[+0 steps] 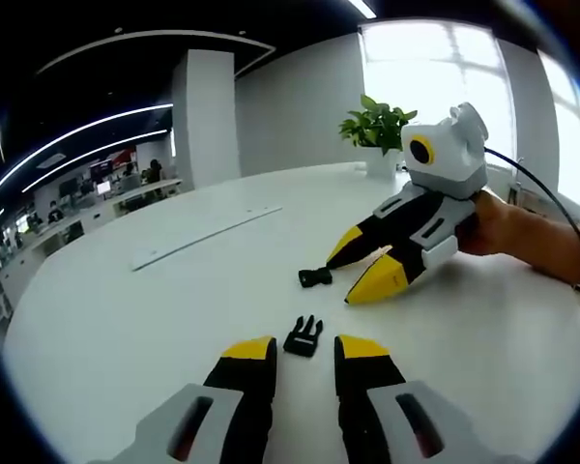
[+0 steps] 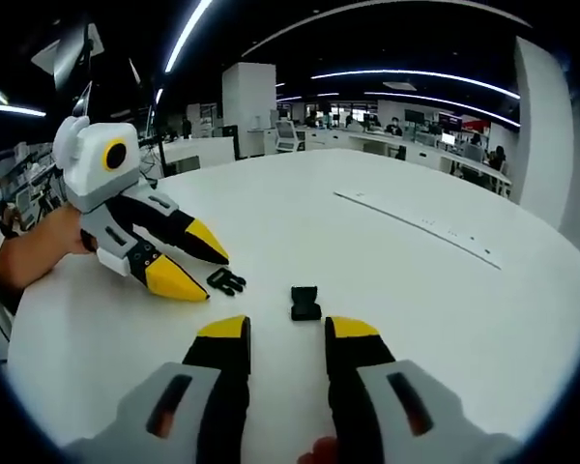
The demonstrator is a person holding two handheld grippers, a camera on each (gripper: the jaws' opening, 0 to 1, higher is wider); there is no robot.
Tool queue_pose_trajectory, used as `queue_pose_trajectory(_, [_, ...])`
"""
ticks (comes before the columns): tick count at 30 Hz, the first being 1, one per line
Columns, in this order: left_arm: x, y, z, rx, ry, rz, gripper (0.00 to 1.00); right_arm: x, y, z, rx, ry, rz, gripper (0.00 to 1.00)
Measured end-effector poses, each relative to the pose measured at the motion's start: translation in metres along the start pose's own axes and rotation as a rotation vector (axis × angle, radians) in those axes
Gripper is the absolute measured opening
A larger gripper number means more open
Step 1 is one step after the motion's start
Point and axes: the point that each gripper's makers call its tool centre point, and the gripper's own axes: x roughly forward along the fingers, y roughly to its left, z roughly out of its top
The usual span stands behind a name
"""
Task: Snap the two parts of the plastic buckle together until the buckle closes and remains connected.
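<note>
Both buckle halves, pronged part [image 1: 304, 335] and socket part [image 1: 315, 277], lie apart on the table [image 1: 126, 319]; left claw [image 1: 304, 350] and right claw [image 2: 285, 329] stand apart, empty.

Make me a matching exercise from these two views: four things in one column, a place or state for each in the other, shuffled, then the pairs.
Things:
1. pronged buckle half
2. socket buckle half
3. potted plant
4. long white strip

Places or states:
A. lying flat, far across the table
B. just ahead of the left gripper, which is open
C. standing at the table's far edge
D. just ahead of the right gripper, which is open

Pairs: 1-B, 2-D, 3-C, 4-A
</note>
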Motion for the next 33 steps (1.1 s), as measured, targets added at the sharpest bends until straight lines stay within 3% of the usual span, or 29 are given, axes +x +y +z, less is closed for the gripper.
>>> queue_pose_trajectory(6, [0.000, 0.000, 0.000, -0.001, -0.001, -0.001, 0.23, 0.004, 0.002, 0.002, -0.004, -0.018, 0.018, 0.32])
queue_pose_trajectory(11, [0.001, 0.000, 0.000, -0.004, -0.003, -0.003, 0.23, -0.001, 0.013, 0.002, 0.007, -0.007, 0.057, 0.23])
queue_pose_trajectory(18, [0.001, 0.000, 0.000, -0.006, -0.006, -0.004, 0.23, -0.002, 0.020, 0.003, 0.007, -0.011, 0.086, 0.21])
queue_pose_trajectory(27, [0.001, 0.000, 0.000, -0.008, -0.007, -0.005, 0.23, -0.002, 0.004, 0.002, -0.007, -0.014, 0.010, 0.25])
queue_pose_trajectory(33, [0.001, 0.000, 0.000, -0.008, -0.007, -0.006, 0.23, 0.003, 0.003, 0.001, -0.007, -0.017, 0.016, 0.28])
